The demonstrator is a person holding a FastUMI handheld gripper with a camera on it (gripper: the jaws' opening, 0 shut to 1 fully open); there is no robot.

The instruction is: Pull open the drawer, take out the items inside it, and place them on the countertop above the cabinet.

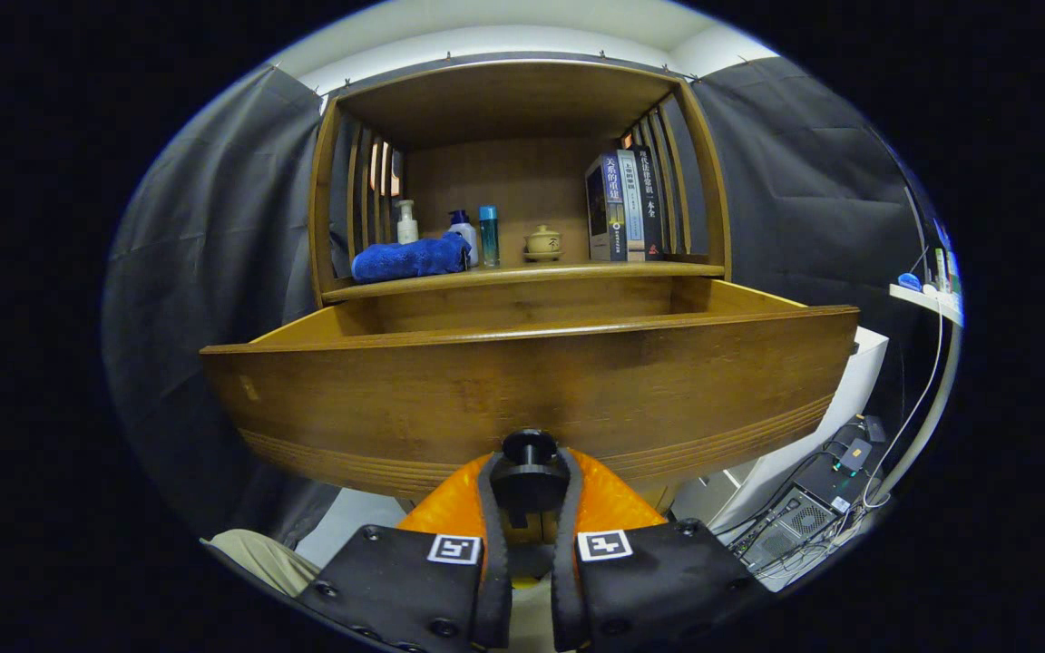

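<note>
A wooden drawer stands pulled out toward me, its front panel wide across the view. Its round dark knob sits between my fingers, and my gripper is shut on it. The drawer's inside is hidden behind the front panel. Above the drawer runs the cabinet's countertop. On it lie a folded blue towel, a white pump bottle, a blue-capped bottle, a teal bottle and a small lidded ceramic cup.
Several upright books stand at the right end of the countertop, under the slatted wooden hutch. A computer case and cables lie on the floor at lower right. A white shelf juts out at the right.
</note>
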